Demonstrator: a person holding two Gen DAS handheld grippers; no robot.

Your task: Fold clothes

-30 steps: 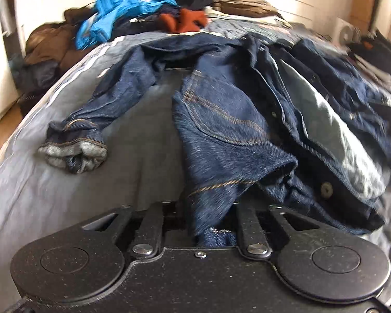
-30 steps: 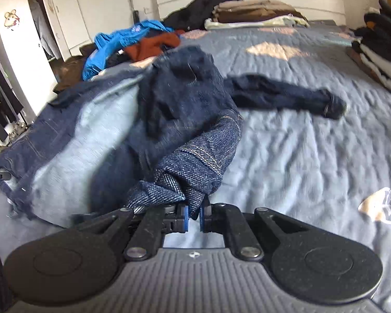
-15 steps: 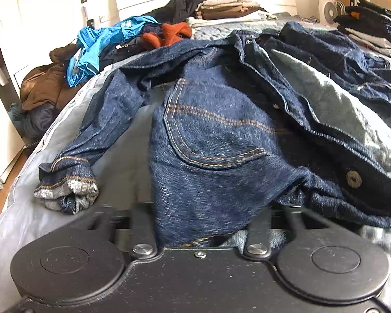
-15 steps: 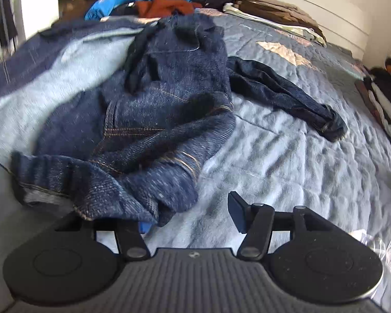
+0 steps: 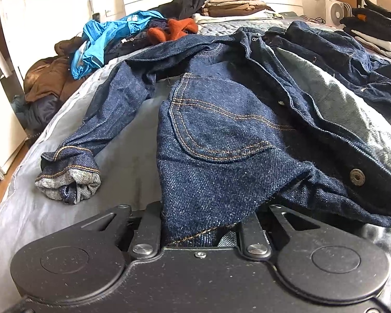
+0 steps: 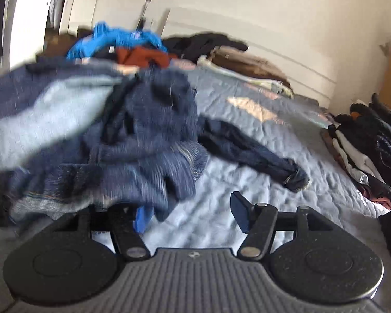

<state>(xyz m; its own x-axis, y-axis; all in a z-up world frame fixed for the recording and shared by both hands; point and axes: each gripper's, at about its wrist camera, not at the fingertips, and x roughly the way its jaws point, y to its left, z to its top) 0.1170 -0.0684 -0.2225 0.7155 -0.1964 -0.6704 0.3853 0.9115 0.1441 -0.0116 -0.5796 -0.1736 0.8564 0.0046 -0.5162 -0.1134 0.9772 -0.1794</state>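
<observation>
A dark blue denim jacket (image 5: 221, 135) lies rumpled on the bed, lining side up toward the right. My left gripper (image 5: 208, 224) is shut on its near hem, and the cloth hides both fingertips. One sleeve (image 5: 67, 182) trails left, with its cuff on the cover. In the blurred right wrist view the same jacket (image 6: 143, 140) is heaped at left, its other sleeve (image 6: 260, 156) stretching right. My right gripper (image 6: 190, 214) is opening. Denim drapes over the left blue pad (image 6: 142, 220), the right pad (image 6: 241, 212) is bare, and only bed cover shows between them.
The grey-blue quilted bed cover (image 6: 247, 195) lies under everything. Loose clothes, blue (image 5: 104, 36) and rust (image 5: 174, 28), are piled at the far left. Folded stacks sit by the headboard (image 5: 234, 6) and along the right edge (image 6: 365, 151). A white fan (image 5: 335, 13) stands beyond.
My right gripper went from shut on a bunched fold of the jacket to open, and the fold dropped onto the bed. The jacket now lies flatter before the left gripper, which still grips it.
</observation>
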